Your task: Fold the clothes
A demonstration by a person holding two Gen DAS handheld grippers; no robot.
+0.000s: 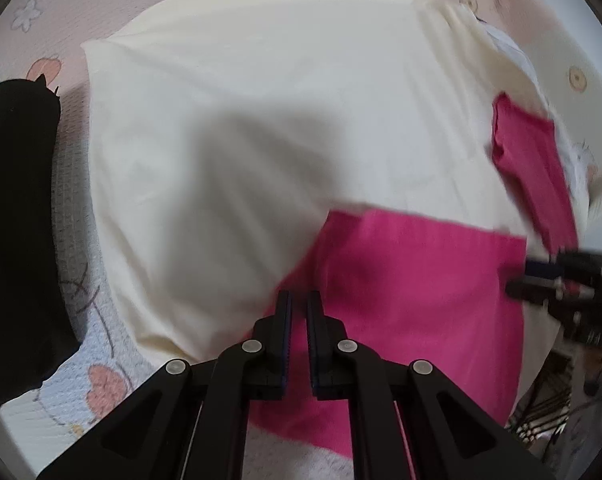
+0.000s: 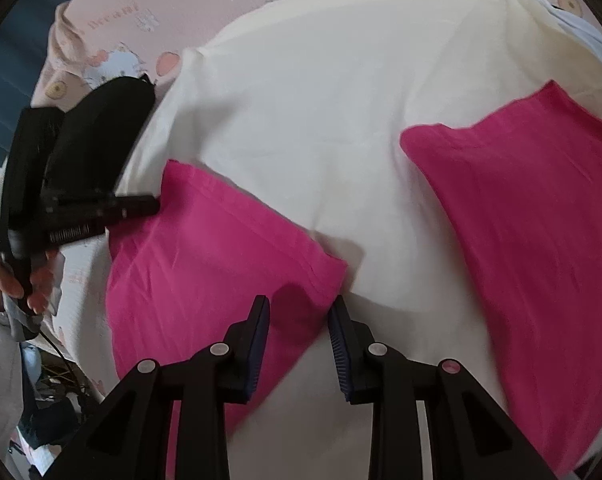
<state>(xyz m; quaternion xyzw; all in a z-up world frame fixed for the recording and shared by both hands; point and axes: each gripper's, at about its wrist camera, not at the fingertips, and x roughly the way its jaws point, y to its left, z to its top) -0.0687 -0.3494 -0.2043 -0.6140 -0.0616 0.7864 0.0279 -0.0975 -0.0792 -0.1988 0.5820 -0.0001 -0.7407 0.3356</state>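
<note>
A cream shirt (image 1: pixel 261 128) with bright pink sleeves lies spread flat on a bed; its body (image 2: pixel 341 120) fills the right wrist view. One pink sleeve (image 2: pixel 205 264) is folded in over the body, and the other pink sleeve (image 2: pixel 541 240) lies at the right. My right gripper (image 2: pixel 299 312) stands open just above the first sleeve's cuff corner, holding nothing. My left gripper (image 1: pixel 299 304) hovers over the same sleeve (image 1: pixel 413 292), its fingers almost together with only a narrow slit and no cloth visibly pinched. From the left wrist view the right gripper (image 1: pixel 521 278) shows at that sleeve's edge.
A black garment (image 1: pixel 17 220) lies beside the shirt on the left and is also seen as a black garment (image 2: pixel 101 120) behind the left gripper (image 2: pixel 149 204). A hand (image 2: pixel 17 280) holds that gripper. The pink patterned bedsheet (image 1: pixel 101 0) surrounds the shirt.
</note>
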